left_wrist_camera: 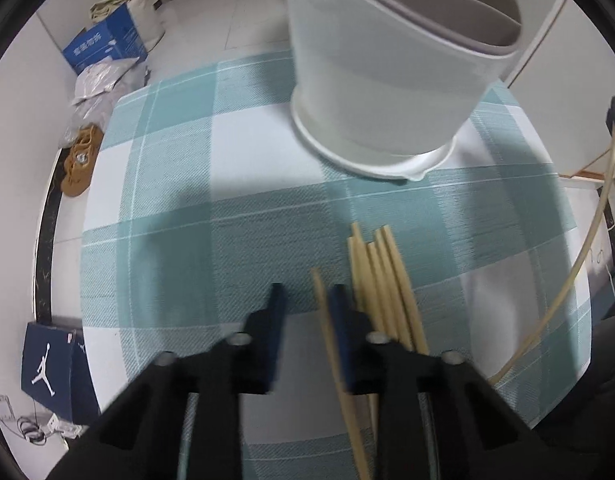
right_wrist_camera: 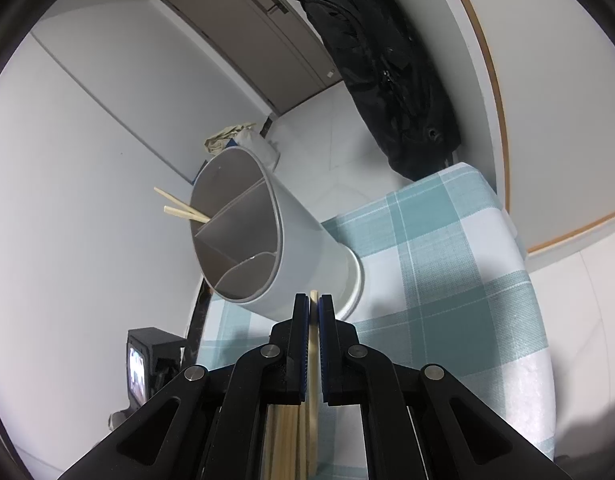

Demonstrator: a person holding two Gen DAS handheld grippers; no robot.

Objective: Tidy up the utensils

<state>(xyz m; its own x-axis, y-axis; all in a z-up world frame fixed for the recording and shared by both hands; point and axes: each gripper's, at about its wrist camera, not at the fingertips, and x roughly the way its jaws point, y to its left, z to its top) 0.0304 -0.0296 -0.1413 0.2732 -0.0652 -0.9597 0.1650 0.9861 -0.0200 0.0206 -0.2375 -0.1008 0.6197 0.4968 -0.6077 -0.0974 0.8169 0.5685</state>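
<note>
A tall white utensil holder with grey divided compartments stands at the far side of the checked tablecloth. Several wooden chopsticks lie on the cloth just right of my left gripper, which is open, with one chopstick passing between its fingers. In the right wrist view the holder shows its open top, with two chopsticks sticking out of one compartment. My right gripper is shut on a single chopstick, held in front of the holder. More chopsticks lie below it.
A blue box, bags and brown slippers lie on the floor beyond the table's left edge. A dark Jordan box sits at lower left. A black bag hangs by the door on the right.
</note>
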